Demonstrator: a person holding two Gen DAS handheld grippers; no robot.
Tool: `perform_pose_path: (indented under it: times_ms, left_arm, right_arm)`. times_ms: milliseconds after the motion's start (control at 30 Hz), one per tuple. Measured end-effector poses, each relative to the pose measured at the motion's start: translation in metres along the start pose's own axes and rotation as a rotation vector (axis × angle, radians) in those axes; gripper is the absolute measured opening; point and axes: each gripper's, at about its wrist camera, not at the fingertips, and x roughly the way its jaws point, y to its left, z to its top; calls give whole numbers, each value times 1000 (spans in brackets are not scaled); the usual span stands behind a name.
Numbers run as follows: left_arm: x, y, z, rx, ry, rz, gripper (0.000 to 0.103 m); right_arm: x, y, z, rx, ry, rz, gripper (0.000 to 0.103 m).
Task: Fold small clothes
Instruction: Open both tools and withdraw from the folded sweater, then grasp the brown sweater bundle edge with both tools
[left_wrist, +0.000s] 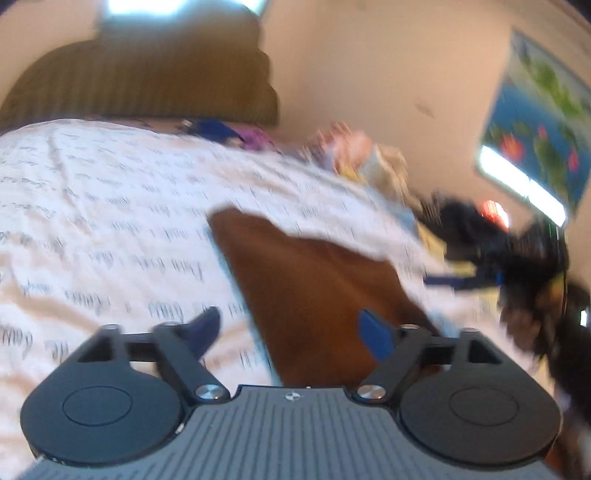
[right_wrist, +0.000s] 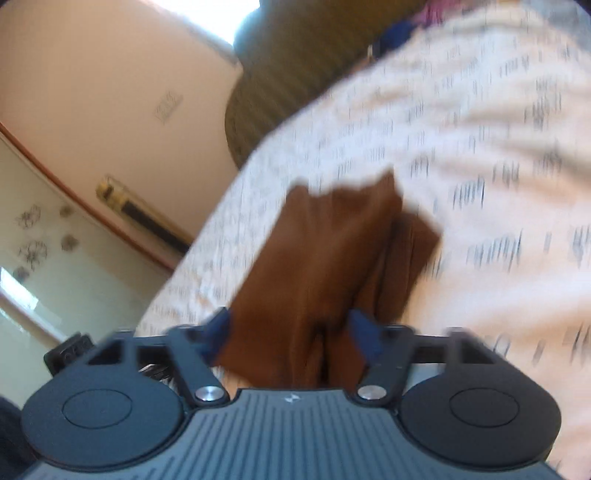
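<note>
A small brown garment (left_wrist: 314, 288) lies folded on the white bedspread with printed script (left_wrist: 110, 206). My left gripper (left_wrist: 291, 332) hovers over its near edge, open, the blue fingers (left_wrist: 376, 336) spread wide and pressing on nothing. In the right wrist view the same brown garment (right_wrist: 332, 258) shows as a folded stack with a second layer sticking out on the right. My right gripper (right_wrist: 291, 334) is open above its near end, the cloth lying between and below the spread pads. The other gripper (left_wrist: 465, 258) appears blurred at the right of the left wrist view.
A dark olive ribbed headboard or cushion (left_wrist: 147, 81) stands at the far end of the bed. Several colourful clothes (left_wrist: 354, 155) are piled at the far right edge. A poster (left_wrist: 539, 122) hangs on the wall. The floor (right_wrist: 55, 277) lies beyond the bed's left edge.
</note>
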Motion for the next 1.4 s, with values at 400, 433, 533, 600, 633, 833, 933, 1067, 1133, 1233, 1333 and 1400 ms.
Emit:
perform_pose_path:
  times_ms: [400, 433, 533, 600, 633, 833, 933, 1067, 1133, 1233, 1333, 1400]
  left_arm:
    - [138, 43, 43, -242, 149, 139, 70]
    - [140, 41, 41, -227, 152, 144, 70]
    - [150, 38, 34, -185, 181, 177, 69]
    - [155, 33, 30, -123, 169, 199, 69]
    - [157, 30, 29, -97, 166, 211, 69]
    - [148, 38, 38, -147, 136, 157, 76]
    - [157, 56, 48, -283, 161, 95, 83]
    - [183, 63, 55, -332, 211, 32, 84]
    - [193, 57, 59, -315, 237, 14, 34]
    - [202, 50, 59, -286, 261, 49, 14]
    - [183, 43, 65, -206, 170, 92, 14]
    - [171, 42, 75, -165, 137, 83, 14]
  right_arm:
    - [162, 14, 65, -313, 269, -149, 1]
    - [163, 18, 61, -348, 263, -164, 1]
    - [137, 1, 68, -280, 166, -170, 1]
    - [139, -38, 63, -158, 193, -217, 0]
    - [133, -47, 57, -138, 158, -170, 0]
    - [98, -48, 59, -31, 83, -115, 8]
    - [90, -53, 67, -19, 55, -120, 39]
    - [113, -58, 72, -2, 143, -157, 76]
    - [135, -53, 71, -28, 188, -131, 73]
    - [151, -38, 63, -122, 250, -144, 27]
    - [150, -27, 71, -153, 217, -131, 19]
    - [149, -16, 79, -162, 197, -94, 19]
